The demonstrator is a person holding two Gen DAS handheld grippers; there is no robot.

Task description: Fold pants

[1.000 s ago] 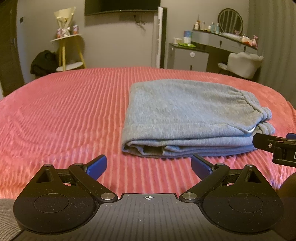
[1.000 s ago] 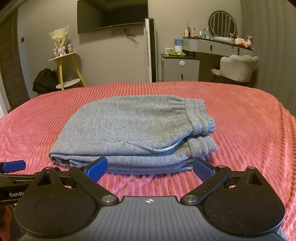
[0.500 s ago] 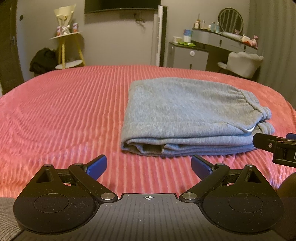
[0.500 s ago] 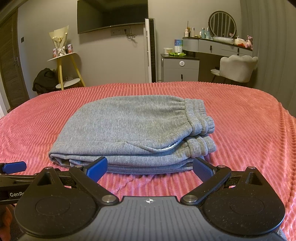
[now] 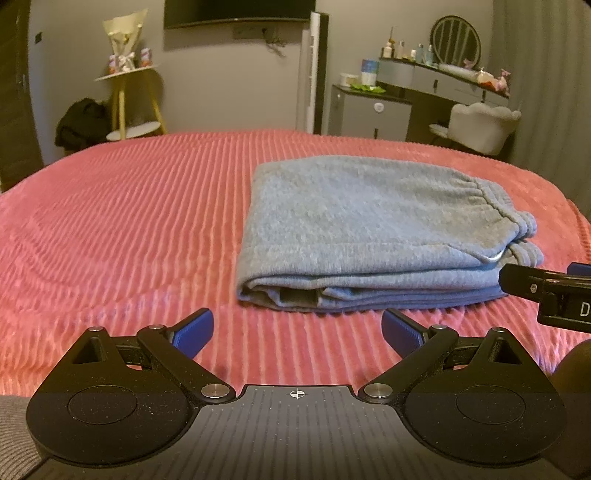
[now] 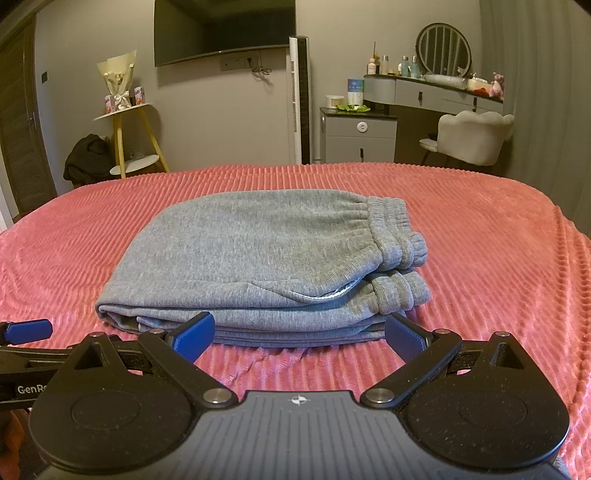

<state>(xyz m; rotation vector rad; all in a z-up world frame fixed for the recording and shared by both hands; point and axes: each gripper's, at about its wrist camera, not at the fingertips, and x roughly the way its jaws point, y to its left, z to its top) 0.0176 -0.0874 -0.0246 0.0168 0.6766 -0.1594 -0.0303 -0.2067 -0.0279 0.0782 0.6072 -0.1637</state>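
Grey pants [image 5: 373, 229] lie folded in a thick rectangular stack on the pink ribbed bedspread [image 5: 129, 229], with the elastic waistband at the right end. In the right wrist view the pants [image 6: 258, 258] sit straight ahead. My left gripper [image 5: 297, 334] is open and empty, just short of the stack's near left corner. My right gripper [image 6: 299, 334] is open and empty, its blue pads [image 6: 194, 332] just in front of the stack's near edge. Each gripper shows at the edge of the other's view.
Past the bed's far edge stand a yellow-legged side table [image 6: 129, 136] with a bouquet, a dark bag [image 6: 88, 158], a white tower fan [image 6: 299, 99], a grey cabinet [image 6: 358, 136], a vanity desk and a white chair [image 6: 472, 136]. A TV [image 6: 221, 29] hangs on the wall.
Both grippers have drifted slightly; the pants sit a little higher in the left wrist view. Nothing was taken hold of or let go.
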